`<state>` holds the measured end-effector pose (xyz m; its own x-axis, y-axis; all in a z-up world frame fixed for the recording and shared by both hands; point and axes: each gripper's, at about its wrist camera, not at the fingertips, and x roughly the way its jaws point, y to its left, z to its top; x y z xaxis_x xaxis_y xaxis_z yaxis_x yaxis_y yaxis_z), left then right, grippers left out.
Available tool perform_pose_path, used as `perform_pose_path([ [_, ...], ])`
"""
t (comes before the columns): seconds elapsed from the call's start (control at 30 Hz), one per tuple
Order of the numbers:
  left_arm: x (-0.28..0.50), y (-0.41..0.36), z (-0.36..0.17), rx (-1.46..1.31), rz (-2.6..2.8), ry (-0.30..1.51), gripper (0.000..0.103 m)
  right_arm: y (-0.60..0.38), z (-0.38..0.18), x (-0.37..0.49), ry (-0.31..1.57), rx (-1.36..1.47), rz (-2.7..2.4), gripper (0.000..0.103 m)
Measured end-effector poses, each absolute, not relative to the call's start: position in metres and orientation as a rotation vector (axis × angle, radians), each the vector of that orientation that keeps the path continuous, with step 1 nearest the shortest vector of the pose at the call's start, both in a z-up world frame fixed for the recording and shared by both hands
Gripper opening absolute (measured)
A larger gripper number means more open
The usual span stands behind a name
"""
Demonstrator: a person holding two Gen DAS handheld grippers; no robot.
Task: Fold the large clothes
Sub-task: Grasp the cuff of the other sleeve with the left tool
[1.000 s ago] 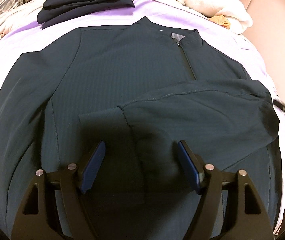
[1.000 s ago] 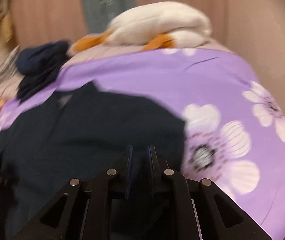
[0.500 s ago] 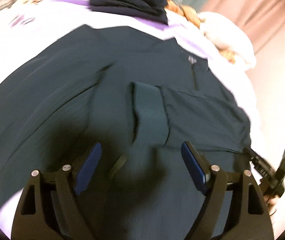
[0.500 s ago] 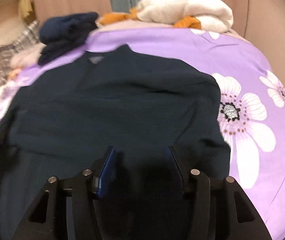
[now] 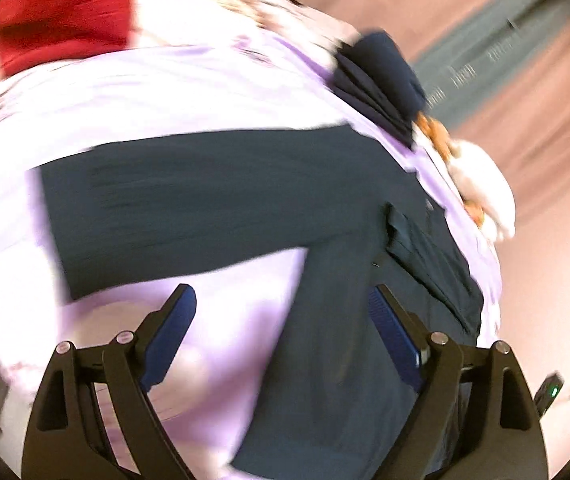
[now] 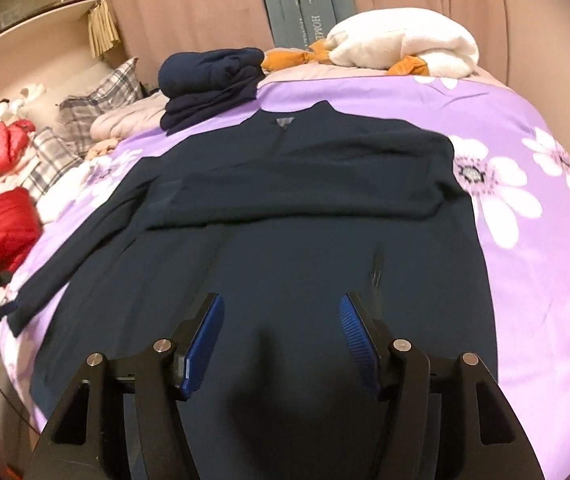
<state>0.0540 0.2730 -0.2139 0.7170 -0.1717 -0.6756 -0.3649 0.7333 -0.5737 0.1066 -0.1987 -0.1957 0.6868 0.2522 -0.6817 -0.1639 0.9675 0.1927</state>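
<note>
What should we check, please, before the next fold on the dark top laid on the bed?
1. Right sleeve folded across the chest: ok.
2. Left sleeve folded in: not ok, it lies stretched out over the purple sheet.
3. Right gripper free: ok, its jaws have just been opening and stand apart over the top, pads off the cloth.
4. Left gripper free: ok, jaws have just been opening, nothing pinched between them.
5. Left gripper lined up on the left sleeve's cuff: cannot tell, that view is blurred.
6. Room behind the collar: ok, the navy pile lies apart from it.
</note>
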Motion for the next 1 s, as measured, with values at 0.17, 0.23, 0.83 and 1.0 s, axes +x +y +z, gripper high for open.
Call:
perform_pose_path([
  [0.17, -0.002, 0.325, -0.233, -0.968, 0.187, 0.719, 0.088, -0.193, -0.192, 0.094, 0.786, 0.177, 0.271, 0.061],
  [0.23, -0.013, 0.341, -0.243, -1.049, 0.192, 0.698, 0.088, -0.190, -0.188, 0.089, 0.775, 0.176, 0.272, 0.061],
  [0.83, 0.010, 0.389, -0.274, -1.237, 0.150, 0.677, 0.088, -0.163, -0.187, 0.079, 0.797, 0.137, 0.286, 0.061],
  [1.0, 0.024, 0.396, -0.275, -1.198, 0.161, 0.674, 0.088, -0.156, -0.188, 0.081, 0.812, 0.123, 0.283, 0.061],
])
